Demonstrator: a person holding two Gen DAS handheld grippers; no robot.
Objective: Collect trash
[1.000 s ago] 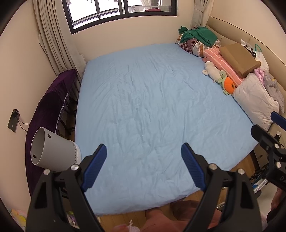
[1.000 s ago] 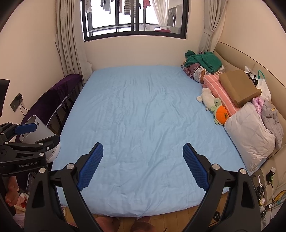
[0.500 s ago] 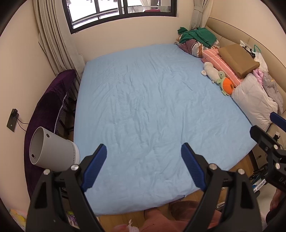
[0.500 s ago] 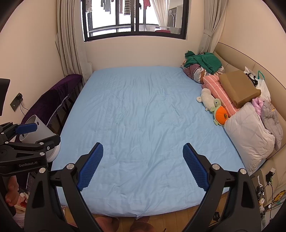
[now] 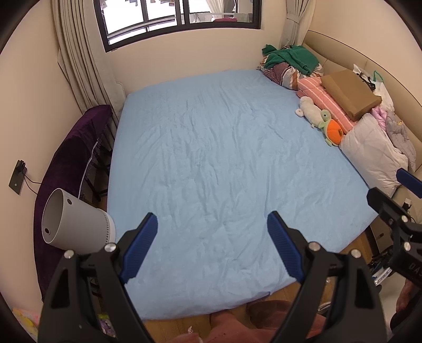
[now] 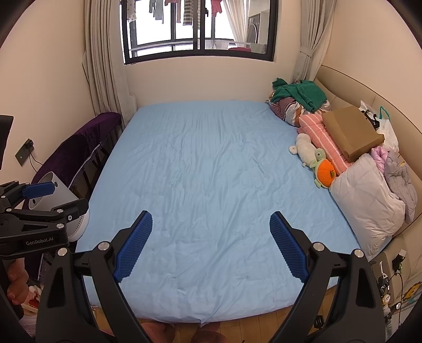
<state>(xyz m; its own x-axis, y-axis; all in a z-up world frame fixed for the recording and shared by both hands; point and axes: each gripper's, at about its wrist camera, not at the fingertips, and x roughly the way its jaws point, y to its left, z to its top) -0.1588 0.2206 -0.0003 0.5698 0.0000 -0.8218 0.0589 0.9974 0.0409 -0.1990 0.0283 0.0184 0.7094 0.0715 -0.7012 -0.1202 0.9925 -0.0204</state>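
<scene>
Search step: left gripper (image 5: pixel 212 248) and right gripper (image 6: pixel 211 248), jaws wide and empty, over bare light-blue bedsheet (image 5: pixel 211 158); no trash identifiable; next, scan floor toward 6 o'clock.

Left gripper (image 5: pixel 212 228): jaws wide apart, nothing between them, above the foot of the bed.
Bed (image 5: pixel 224 168): light blue sheet, creased and bare.
Headboard side: white pillow (image 5: pixel 374 153), striped pillow (image 5: pixel 324 99), brown box (image 5: pixel 350 92), toy turtle (image 5: pixel 331 126), green cloth (image 5: pixel 292 56).
Left edge: grey cylinder (image 5: pixel 76 224), tilted, beside a purple cover (image 5: pixel 68 155).
Right edge: right gripper (image 5: pixel 395 208), partly in view.
Far wall: window (image 5: pixel 179 18) and curtain (image 5: pixel 79 55).
</scene>
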